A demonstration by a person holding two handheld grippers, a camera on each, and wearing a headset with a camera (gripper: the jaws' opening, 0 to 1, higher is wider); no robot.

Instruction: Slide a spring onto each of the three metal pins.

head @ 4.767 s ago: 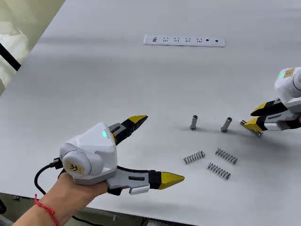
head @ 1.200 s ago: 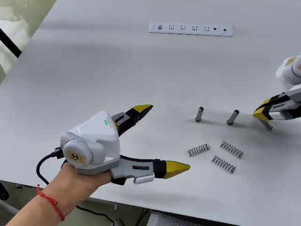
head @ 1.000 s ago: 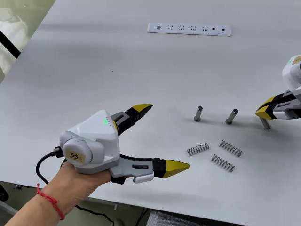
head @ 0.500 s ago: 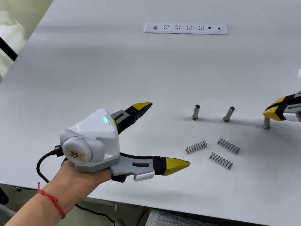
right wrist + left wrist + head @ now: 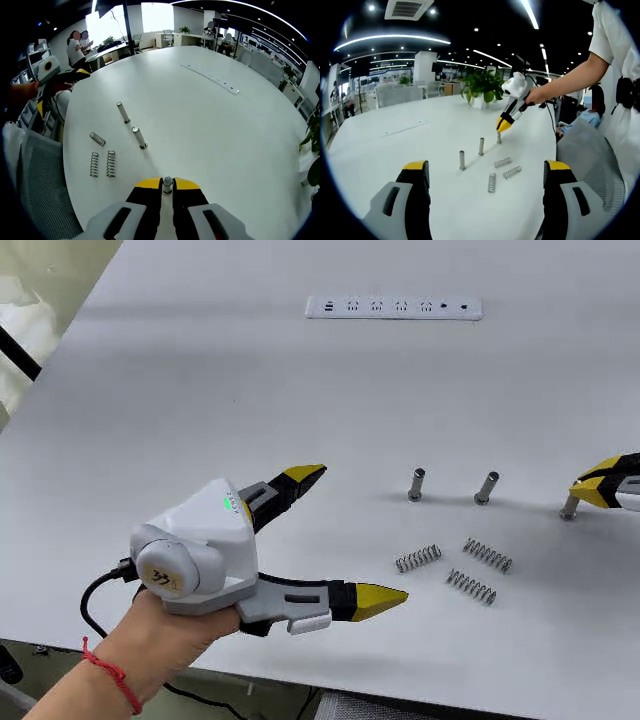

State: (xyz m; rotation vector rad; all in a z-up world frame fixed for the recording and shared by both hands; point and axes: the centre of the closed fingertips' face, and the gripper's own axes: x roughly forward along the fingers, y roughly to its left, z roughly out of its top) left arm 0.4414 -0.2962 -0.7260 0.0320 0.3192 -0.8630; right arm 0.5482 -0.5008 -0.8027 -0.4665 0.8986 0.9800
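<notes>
This is an open-plan office. The wide white tabletop (image 5: 250, 390) carries a white power strip (image 5: 393, 308) near its far edge. In the left gripper view the dark ceiling holds long curved light strips (image 5: 395, 39), small recessed spots and a square air vent (image 5: 406, 8), with rows of desks (image 5: 395, 92) behind and a potted plant (image 5: 481, 90) at the tabletop's far end. The right gripper view shows bright windows (image 5: 157, 10), people (image 5: 77, 47) at a desk, and a grey mesh chair (image 5: 42, 185) just beside the tabletop.
</notes>
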